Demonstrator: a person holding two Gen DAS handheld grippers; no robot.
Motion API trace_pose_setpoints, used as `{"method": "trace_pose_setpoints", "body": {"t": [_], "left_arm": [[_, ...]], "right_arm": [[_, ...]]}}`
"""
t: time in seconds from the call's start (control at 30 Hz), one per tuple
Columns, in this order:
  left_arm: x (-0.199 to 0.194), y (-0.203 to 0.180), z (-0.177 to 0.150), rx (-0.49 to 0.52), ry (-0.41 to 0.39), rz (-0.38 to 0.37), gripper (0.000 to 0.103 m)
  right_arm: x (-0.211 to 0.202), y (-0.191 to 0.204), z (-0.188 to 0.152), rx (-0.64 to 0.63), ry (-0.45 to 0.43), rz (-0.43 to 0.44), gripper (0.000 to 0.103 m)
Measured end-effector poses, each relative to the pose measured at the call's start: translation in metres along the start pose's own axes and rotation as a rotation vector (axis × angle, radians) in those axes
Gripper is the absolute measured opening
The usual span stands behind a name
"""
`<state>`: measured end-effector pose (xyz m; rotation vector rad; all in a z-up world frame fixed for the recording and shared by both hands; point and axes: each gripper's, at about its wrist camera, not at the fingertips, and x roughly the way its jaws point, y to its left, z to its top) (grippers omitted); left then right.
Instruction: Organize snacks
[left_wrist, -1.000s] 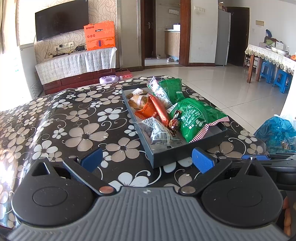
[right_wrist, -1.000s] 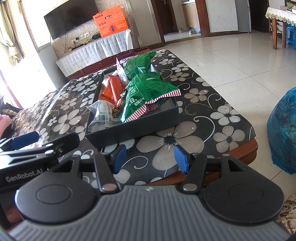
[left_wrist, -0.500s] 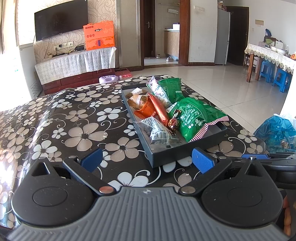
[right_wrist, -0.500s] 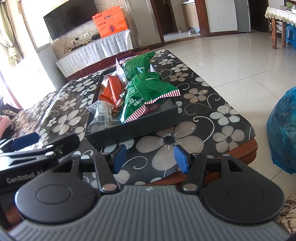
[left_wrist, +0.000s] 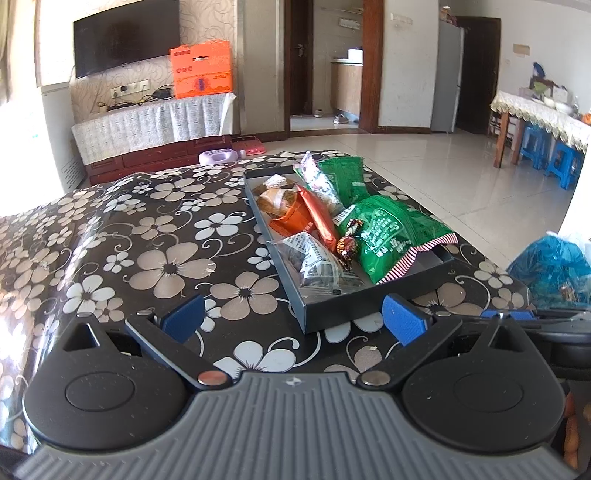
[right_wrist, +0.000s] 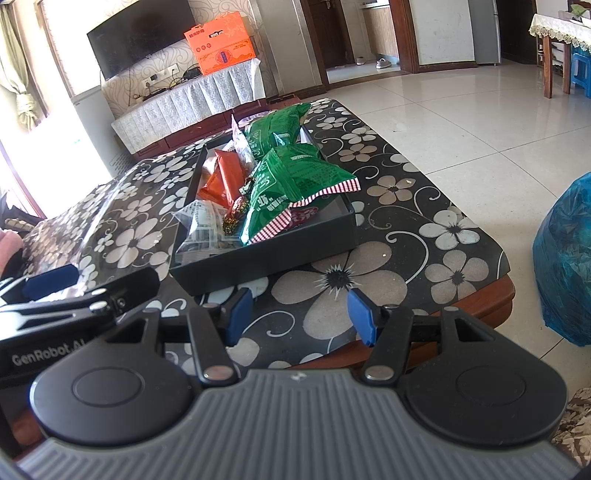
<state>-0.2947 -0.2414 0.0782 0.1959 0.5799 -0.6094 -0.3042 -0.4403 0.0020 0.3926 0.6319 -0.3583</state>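
Observation:
A dark tray (left_wrist: 347, 308) (right_wrist: 269, 260) sits on the flowered table (left_wrist: 162, 236) (right_wrist: 399, 236), filled with snacks. Green bags (left_wrist: 391, 232) (right_wrist: 295, 181), orange packets (left_wrist: 314, 218) (right_wrist: 225, 173), a clear packet (left_wrist: 314, 262) (right_wrist: 203, 221) and a small wrapped candy (left_wrist: 347, 243) (right_wrist: 234, 214) lie in it. My left gripper (left_wrist: 293, 321) is open and empty, just short of the tray's near wall. My right gripper (right_wrist: 301, 314) is open and empty, near the table's front edge.
A blue plastic bag (left_wrist: 554, 266) (right_wrist: 565, 258) stands on the floor right of the table. A TV cabinet with an orange box (left_wrist: 201, 70) is far behind. A dining table with blue stools (left_wrist: 546, 147) is at far right.
Both grippers have drifted very slightly; the tray and snacks have not moved. Both stay open.

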Motion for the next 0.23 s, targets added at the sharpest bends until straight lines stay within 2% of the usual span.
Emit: {"method": "trace_pose_setpoints", "body": {"t": [0.23], "left_arm": [[0.0008, 0.0017, 0.0013, -0.005, 0.012, -0.028, 0.103]], "right_arm": [[0.0008, -0.0002, -0.0010, 0.008, -0.001, 0.003, 0.060]]}}
